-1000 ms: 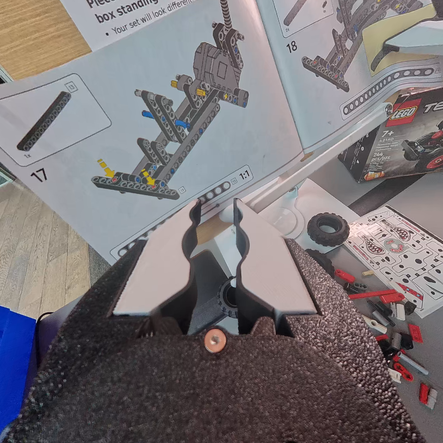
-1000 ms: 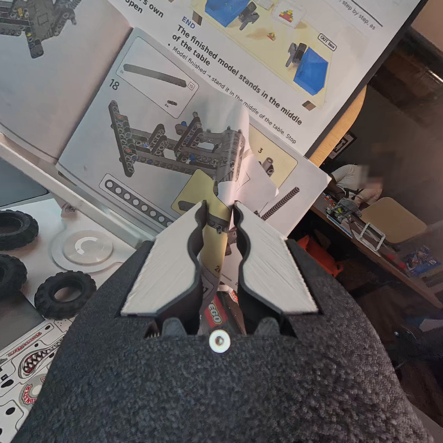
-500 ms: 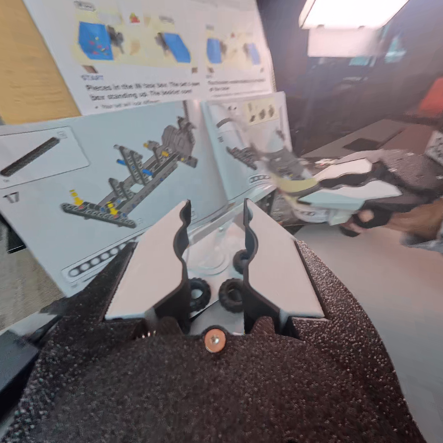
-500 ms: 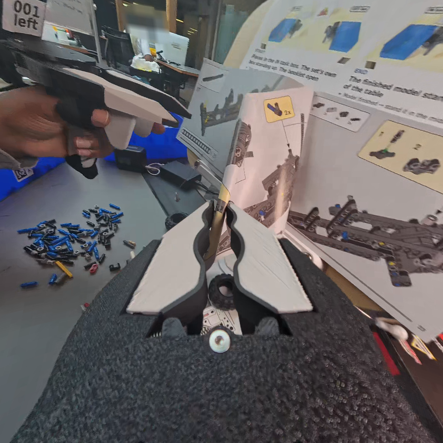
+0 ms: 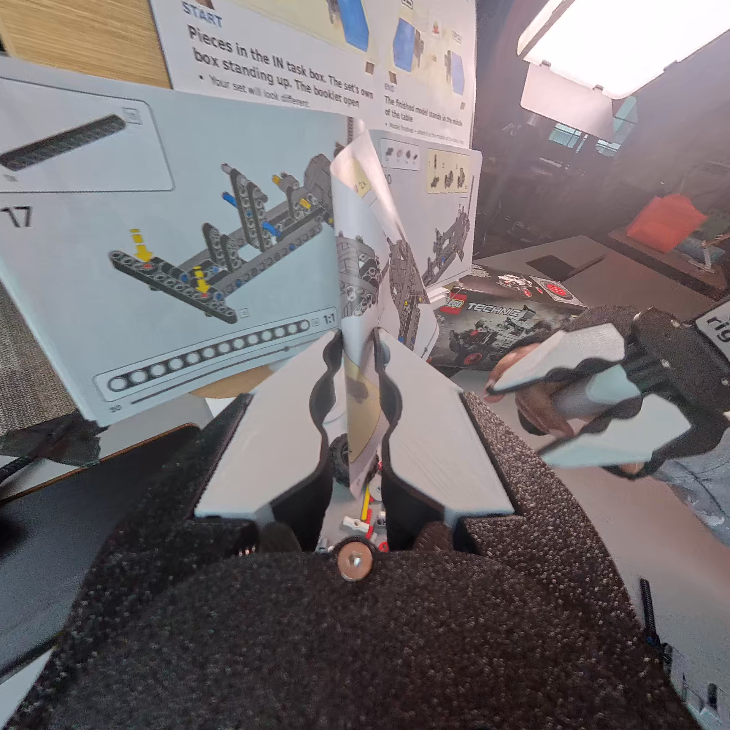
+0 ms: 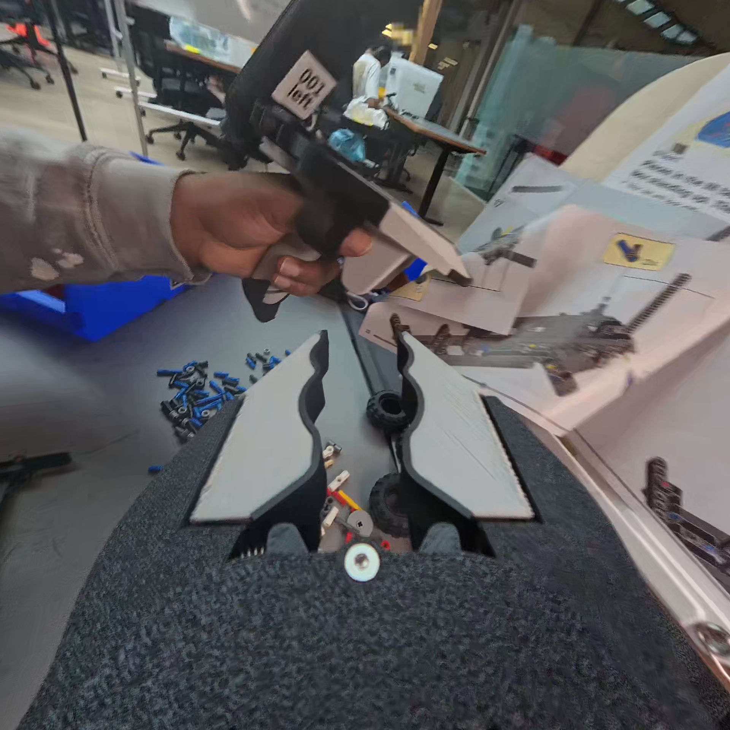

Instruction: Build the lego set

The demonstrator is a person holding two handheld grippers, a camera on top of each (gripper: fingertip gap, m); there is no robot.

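The instruction booklet (image 5: 158, 237) stands open on a stand. My left gripper (image 5: 357, 339) is shut on the lower edge of a half-turned booklet page (image 5: 355, 221), which stands edge-on between its fingers. In the right wrist view the left gripper (image 6: 460, 276) pinches that page (image 6: 553, 284). My right gripper (image 6: 363, 335) is open and empty, a little back from the booklet, above loose parts (image 6: 343, 497) and two black tyres (image 6: 385, 411). It also shows at the right of the left wrist view (image 5: 515, 420), jaws apart.
A pile of blue and black pins (image 6: 197, 395) lies on the grey table to the left. A blue bin (image 6: 98, 308) stands behind it. The set's box (image 5: 501, 320) lies behind the booklet at the right. A printed sheet (image 5: 296, 59) hangs above the booklet.
The right gripper carried the page leftward, then let go and opened. The left gripper swung in from the left and closed on that page.
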